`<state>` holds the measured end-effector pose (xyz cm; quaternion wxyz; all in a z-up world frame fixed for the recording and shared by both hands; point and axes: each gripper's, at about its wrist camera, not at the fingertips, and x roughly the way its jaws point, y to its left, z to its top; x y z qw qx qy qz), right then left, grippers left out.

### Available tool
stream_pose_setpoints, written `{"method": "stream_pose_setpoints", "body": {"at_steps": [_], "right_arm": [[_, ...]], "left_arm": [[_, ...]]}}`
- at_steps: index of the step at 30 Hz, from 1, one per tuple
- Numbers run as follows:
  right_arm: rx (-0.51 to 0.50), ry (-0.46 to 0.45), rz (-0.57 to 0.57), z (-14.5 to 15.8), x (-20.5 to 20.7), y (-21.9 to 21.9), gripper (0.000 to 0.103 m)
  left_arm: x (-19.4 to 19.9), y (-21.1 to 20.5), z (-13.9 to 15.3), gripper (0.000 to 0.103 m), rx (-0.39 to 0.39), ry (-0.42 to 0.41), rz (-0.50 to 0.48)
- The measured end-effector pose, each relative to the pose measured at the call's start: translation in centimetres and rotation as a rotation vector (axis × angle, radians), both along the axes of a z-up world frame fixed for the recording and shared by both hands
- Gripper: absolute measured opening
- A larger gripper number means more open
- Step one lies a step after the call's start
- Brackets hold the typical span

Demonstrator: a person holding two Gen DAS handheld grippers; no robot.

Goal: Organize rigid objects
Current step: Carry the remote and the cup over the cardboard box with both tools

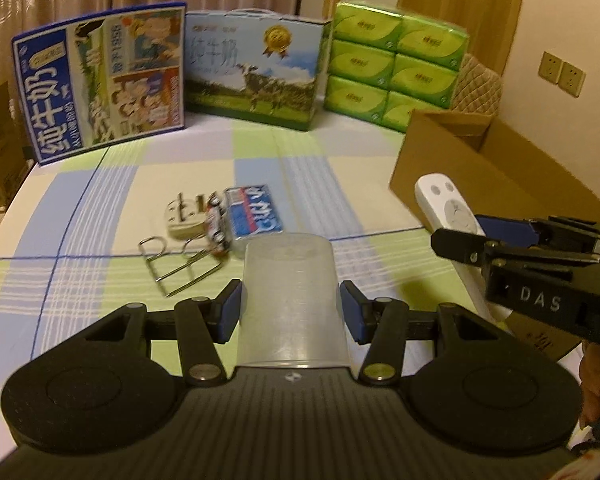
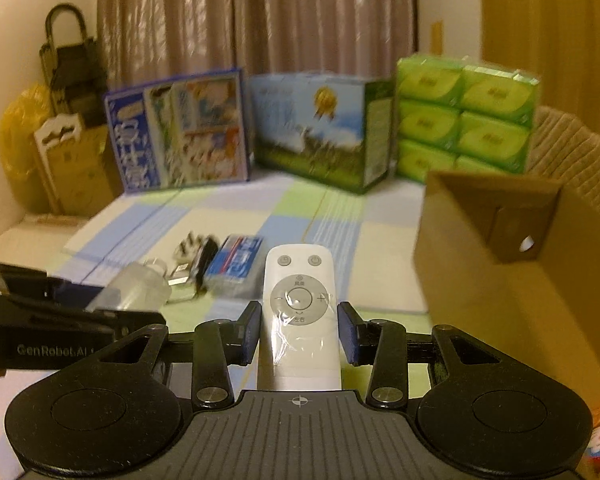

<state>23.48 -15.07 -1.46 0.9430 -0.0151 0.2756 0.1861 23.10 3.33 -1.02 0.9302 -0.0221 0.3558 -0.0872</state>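
Two tools clamped – left tool (image 1: 291, 307) on clear container (image 1: 290, 300), right tool (image 2: 299, 330) on white remote (image 2: 298, 312)

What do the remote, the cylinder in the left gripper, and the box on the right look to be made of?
Remote: likely glossy white plastic, partly film-wrapped, judging by wrinkled glare.
Cylinder: frosted translucent plastic, probably; the sheet's colours show dimly through it.
Box: plain brown cardboard, matte, folded flaps.
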Motion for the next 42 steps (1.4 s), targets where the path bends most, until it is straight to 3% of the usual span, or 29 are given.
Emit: {"method": "stream_pose_setpoints", "body": {"at_steps": [7,15,21,31,42], "right_arm": [[0.034,-0.113,-0.111,2.4,-1.1,-3.3,0.038],[-0.017,-0.260,-0.262,4.3,-3.2,-8.7,0.038],[-0.005,-0.232,-0.393,4.1,-3.4,-14.2,0.038],[0.042,-0.133,-0.497,2.7,-4.2,-19.8,0.038],[0.094,-0.113,-0.518,2.6,-4.0,-20.7,0.038]], "left_arm": [[0.3,-3.0,1.8,0.047,0.007,-0.071,-0.062],[0.4,-7.7,4.3,0.047,-0.030,-0.159,-0.177],[0.7,-12.4,5.2,0.047,-0.038,-0.184,-0.271],[2.3,-20.0,5.5,0.047,-0.027,-0.192,-0.415],[4.3,-22.5,4.1,0.047,-0.006,-0.166,-0.447]]}}
